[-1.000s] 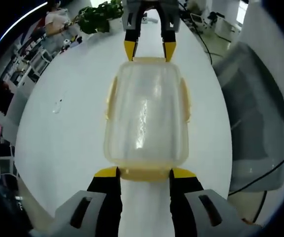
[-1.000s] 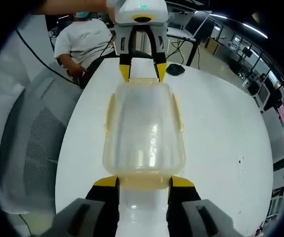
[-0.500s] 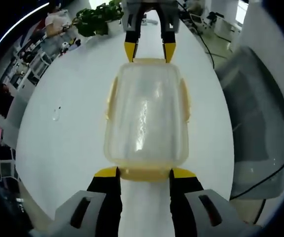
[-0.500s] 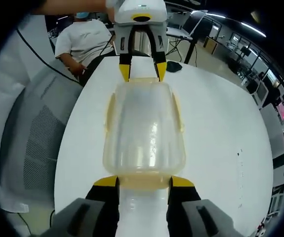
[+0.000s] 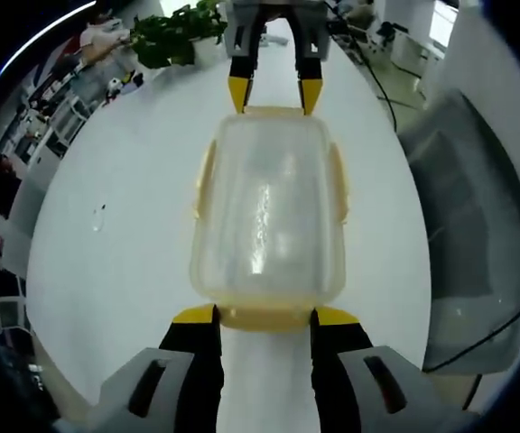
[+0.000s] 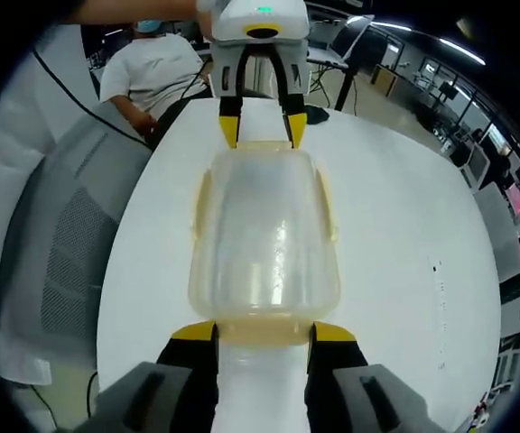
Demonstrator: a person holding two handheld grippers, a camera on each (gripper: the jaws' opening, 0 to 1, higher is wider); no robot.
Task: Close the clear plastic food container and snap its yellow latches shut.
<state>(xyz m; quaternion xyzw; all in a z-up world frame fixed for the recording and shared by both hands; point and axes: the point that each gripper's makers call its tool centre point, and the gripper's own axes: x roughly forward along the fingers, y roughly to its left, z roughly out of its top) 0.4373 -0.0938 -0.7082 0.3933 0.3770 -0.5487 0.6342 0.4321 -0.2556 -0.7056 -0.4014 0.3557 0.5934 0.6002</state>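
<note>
1. We see a wide white desk under everything; a grey mesh chair stands beside it, and in the right gripper view a seated person sits past its far end.
2. On the desk lies the clear plastic food container, lid on, stretched lengthwise between the two pairs of tongs — the same container shows in the right gripper view.
3. The left tongs stand spread at the container's near short end, one yellow tip to each side of the yellow latch there (touching it or just beside it, we cannot tell); nothing is clamped.
4. The right tongs stand likewise spread at the opposite short end, their tips flanking that end's latch.
5. Each pair also appears at the far end in the other's view — right tongs, left tongs.
6. Yellow side latches run along the long edges, lying close against the walls.
</note>
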